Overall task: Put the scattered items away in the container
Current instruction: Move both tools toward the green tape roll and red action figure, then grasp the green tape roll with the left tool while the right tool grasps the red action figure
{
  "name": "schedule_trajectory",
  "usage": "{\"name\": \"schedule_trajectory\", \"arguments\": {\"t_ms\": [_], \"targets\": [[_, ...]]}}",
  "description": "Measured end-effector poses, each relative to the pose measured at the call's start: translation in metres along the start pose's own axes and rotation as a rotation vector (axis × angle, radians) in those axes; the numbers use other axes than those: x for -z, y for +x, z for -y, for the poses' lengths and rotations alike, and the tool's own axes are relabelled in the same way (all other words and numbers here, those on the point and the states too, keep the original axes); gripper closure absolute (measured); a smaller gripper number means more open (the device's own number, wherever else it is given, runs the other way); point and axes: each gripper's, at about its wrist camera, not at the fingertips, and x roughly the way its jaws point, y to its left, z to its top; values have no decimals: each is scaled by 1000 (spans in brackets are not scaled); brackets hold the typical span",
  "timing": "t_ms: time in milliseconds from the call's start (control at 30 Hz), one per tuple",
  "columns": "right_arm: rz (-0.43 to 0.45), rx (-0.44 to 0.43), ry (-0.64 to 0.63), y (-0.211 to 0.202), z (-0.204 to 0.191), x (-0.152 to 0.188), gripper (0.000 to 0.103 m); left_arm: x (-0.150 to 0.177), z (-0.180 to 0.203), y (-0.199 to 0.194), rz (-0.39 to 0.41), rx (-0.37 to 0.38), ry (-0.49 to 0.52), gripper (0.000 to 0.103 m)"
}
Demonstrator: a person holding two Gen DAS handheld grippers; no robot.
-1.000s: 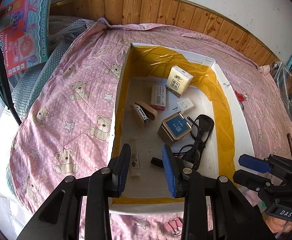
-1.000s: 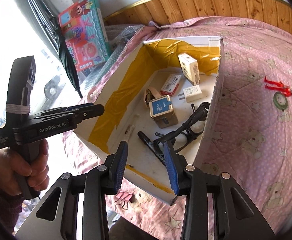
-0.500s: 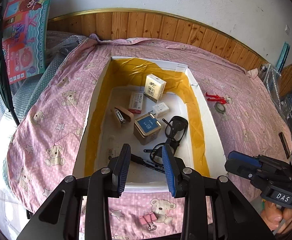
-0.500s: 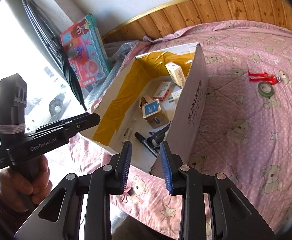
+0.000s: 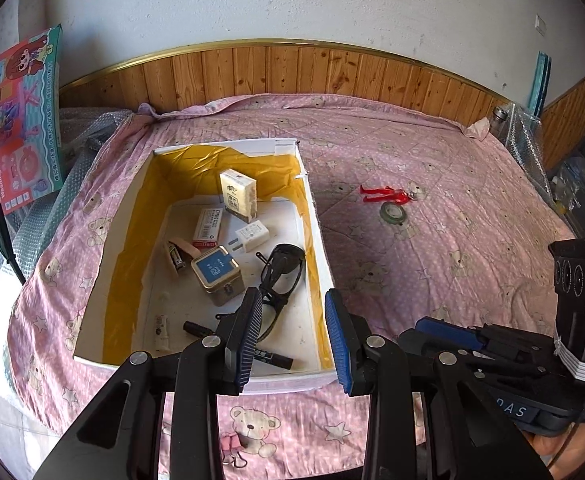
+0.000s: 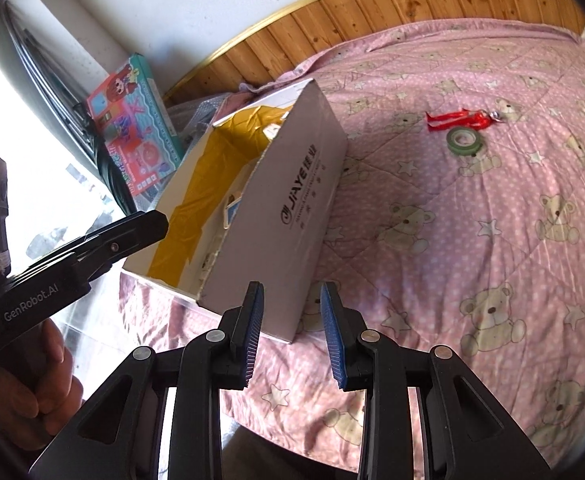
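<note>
On the bed (image 5: 432, 264), covered by a pink bear-print quilt, stands a white cardboard box (image 5: 319, 248) lined with yellow tape, open at the top. Contents of the box, seen from the left wrist view: a cream carton (image 5: 238, 194) upright near the far wall; a red-and-white small pack (image 5: 208, 227); a white charger plug (image 5: 252, 236); a tan stapler (image 5: 180, 252); a square tin with a blue lid (image 5: 217, 274); black sunglasses (image 5: 282, 270); a black marker (image 5: 270, 356) along the near wall; a small white tube (image 5: 161, 330).

Left tool (image 5: 294, 336): fingers apart, holding nothing, positioned above the near right corner of the box. Right tool (image 6: 292, 336): fingers apart, holding nothing, positioned just in front of the near corner of the box (image 6: 292, 208).

Items outside the box: a red figurine (image 5: 386, 195) and a green tape roll (image 5: 393, 213), lying just beside each other on the quilt, well apart from the box on its right side; a pink binder clip (image 5: 230, 446) at the near edge of the bed.

A hand (image 6: 24, 384) grips the left tool handle in the right wrist view
</note>
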Motion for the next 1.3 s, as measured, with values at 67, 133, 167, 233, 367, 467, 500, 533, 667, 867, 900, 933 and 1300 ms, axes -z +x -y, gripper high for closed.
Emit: {"name": "schedule_trajectory", "arguments": {"t_ms": [67,133,167,233,367,467,500,533,667,867,900,933,1300], "targets": [[5,9,13,-2,10,1,72,-1,13,6,-8,11,7,68],[9,16,39,-5,23,0,72,-3,26,12,-17,26,8,68],[13,16,50,-7,29,-1,72,-4,33,16,-23,33,10,68],[22,30,67,-10,43,-3,71,-7,46,24,-32,44,10,68],[36,50,111,-15,72,-12,71,-17,70,41,-51,81,3,68],[44,64,136,-18,92,-22,71,-26,87,57,-68,104,-6,69],[45,67,141,-18,98,-25,71,-29,92,63,-74,115,-8,68],[49,72,149,-19,104,-29,71,-32,97,69,-80,116,-8,68],[60,85,170,-19,127,-45,71,-43,115,92,-103,127,-4,68],[65,109,167,-12,155,-82,71,-61,129,130,-145,155,-40,62],[66,115,162,-10,159,-90,70,-65,131,136,-150,151,-48,61],[65,120,158,-7,163,-98,69,-68,132,144,-154,152,-55,61],[29,213,161,50,228,-179,69,-95,140,233,-222,139,-115,53]]}}
